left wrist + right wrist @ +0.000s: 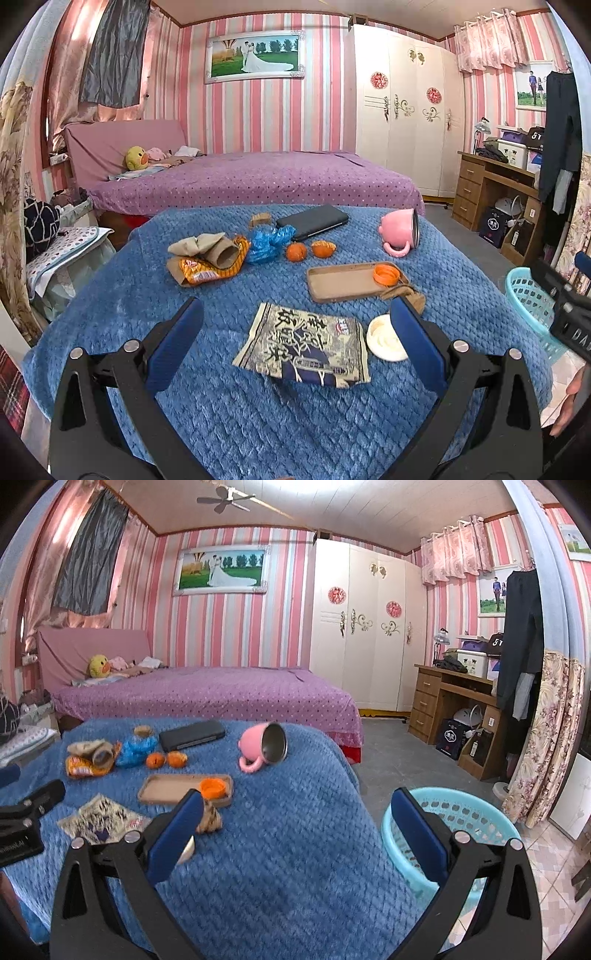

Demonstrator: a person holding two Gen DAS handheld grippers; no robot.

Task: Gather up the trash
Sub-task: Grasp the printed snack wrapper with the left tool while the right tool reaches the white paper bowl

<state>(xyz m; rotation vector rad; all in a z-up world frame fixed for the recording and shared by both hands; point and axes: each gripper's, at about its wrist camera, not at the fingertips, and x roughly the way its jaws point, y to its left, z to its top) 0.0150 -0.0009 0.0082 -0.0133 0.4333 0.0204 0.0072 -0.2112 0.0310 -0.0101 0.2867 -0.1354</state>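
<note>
My left gripper (295, 314) is open and empty, low over the blue blanket, with a flat printed snack wrapper (306, 347) between its fingers. A white lid (384, 341) lies by its right finger. Farther off lie an orange snack bag with a cardboard tube (212, 258), a blue plastic bag (269, 242), two orange peels (308, 251) and an orange cap (386, 275) on a brown tray (343, 284). My right gripper (295, 808) is open and empty above the table's right edge, beside the turquoise basket (465, 812).
A pink mug (264, 747) lies tipped over on the blanket, and a black case (192, 734) lies behind it. A purple bed stands beyond the table. A wooden desk (443, 701) and white wardrobe stand at the right.
</note>
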